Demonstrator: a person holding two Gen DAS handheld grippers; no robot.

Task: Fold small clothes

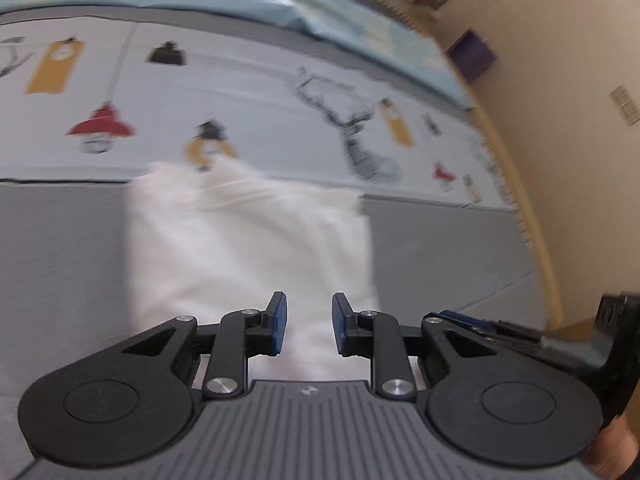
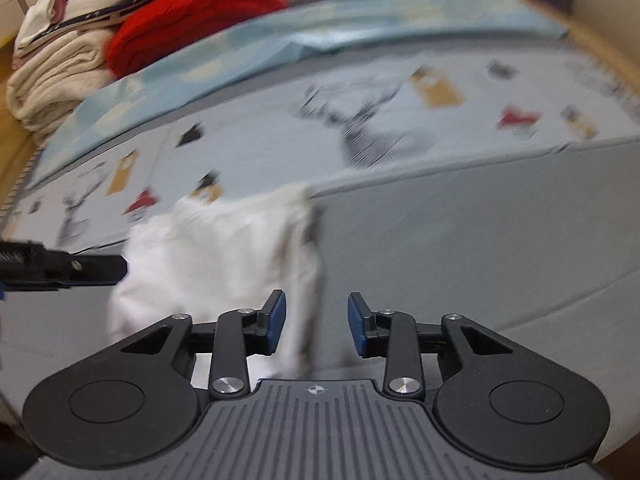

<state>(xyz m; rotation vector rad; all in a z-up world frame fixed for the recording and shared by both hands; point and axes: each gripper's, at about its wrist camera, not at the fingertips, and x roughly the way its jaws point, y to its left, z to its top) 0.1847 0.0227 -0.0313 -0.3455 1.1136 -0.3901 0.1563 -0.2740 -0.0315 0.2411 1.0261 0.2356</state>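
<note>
**Lying Lengthwise: White Garment on the Grey Mat**

Lying flat on the grey mat [image 1: 440,248], the white garment [image 1: 248,240] runs its long axis away from both cameras, far end reaching the printed panel [image 1: 248,92]. Left gripper [image 1: 309,326] hangs released over its near end, pads apart, nothing pinched. Right gripper [image 2: 317,326] is likewise unclenched above the garment's right edge, gripping nothing. Both views are blurred.

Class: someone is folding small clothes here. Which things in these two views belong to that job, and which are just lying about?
Part of the job:
white garment
left gripper, open
right gripper, open
grey mat it lies on

Just lying about:
red knit
cream folded blanket
purple box
</note>
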